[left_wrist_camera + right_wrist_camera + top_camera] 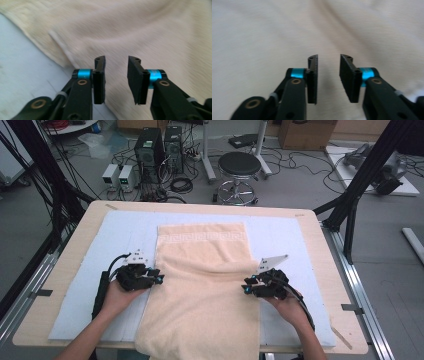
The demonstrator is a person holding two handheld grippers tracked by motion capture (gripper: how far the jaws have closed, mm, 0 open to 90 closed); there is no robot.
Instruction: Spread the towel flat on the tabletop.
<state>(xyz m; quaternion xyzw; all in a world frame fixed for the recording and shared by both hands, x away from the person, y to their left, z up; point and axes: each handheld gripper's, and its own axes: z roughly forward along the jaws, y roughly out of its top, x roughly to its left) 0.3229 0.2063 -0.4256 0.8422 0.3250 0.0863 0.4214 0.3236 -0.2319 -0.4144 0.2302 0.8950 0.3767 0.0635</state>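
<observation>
Blue mat (120,232), wrinkled peach towel (202,285) spread lengthwise

no legible text, labels, brands or numbers anywhere

Peach towel (200,285), spread lengthwise, overhanging

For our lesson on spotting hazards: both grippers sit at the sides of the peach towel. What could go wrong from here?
1. The peach terry towel overhangs the near edge of the wooden table; a pull could drag it off.
2. The left gripper and right gripper are open with nothing between their jaws; closing might catch nothing, or also the pale blue mat.
</observation>
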